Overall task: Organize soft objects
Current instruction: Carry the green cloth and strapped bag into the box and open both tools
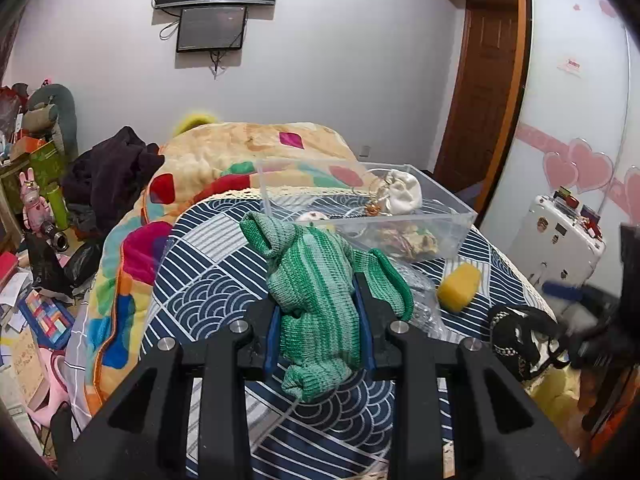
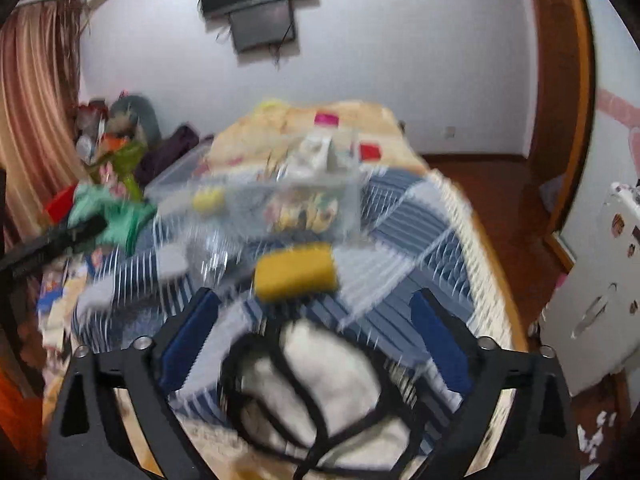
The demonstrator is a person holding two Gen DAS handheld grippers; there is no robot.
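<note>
green ribbed knit cloth, clear glossy plastic box, porous yellow sponge, patterned woven bedspread, satin pouch

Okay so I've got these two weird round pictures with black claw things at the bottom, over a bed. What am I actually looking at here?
Those claws are two handheld grippers; a person holds one in each hand, and each carries a wide-angle camera looking along its fingers. The sharp picture comes from the left gripper, which is shut on a green striped knitted cloth. The blurry one comes from the right gripper, open above a white fabric piece with black straps. On the blue patterned bedspread lie a yellow sponge block and a clear plastic box holding a cream fabric pouch and other small items.
</note>
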